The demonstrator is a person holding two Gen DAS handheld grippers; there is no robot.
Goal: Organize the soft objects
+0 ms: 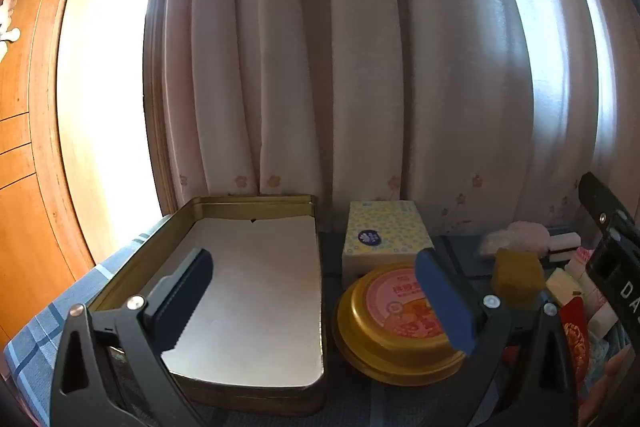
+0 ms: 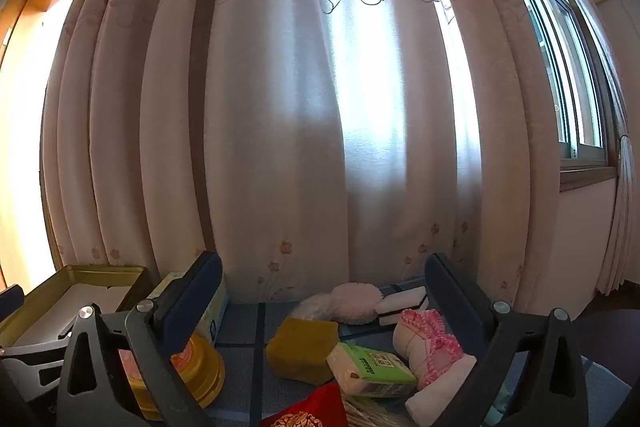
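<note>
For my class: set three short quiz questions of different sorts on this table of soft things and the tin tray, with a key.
1. True or false: the tin tray already holds a sponge.
2. Multiple choice: the yellow sponge lies A) inside the tray, B) on the table beside the green tissue pack, C) in the right claw.
3. Fill in: the round gold tin sits in front of the yellow ____ box.

Key
1. False: only a white liner shows inside.
2. B: both claws, the left claw too, are open and hold nothing.
3. Tissue.
</note>
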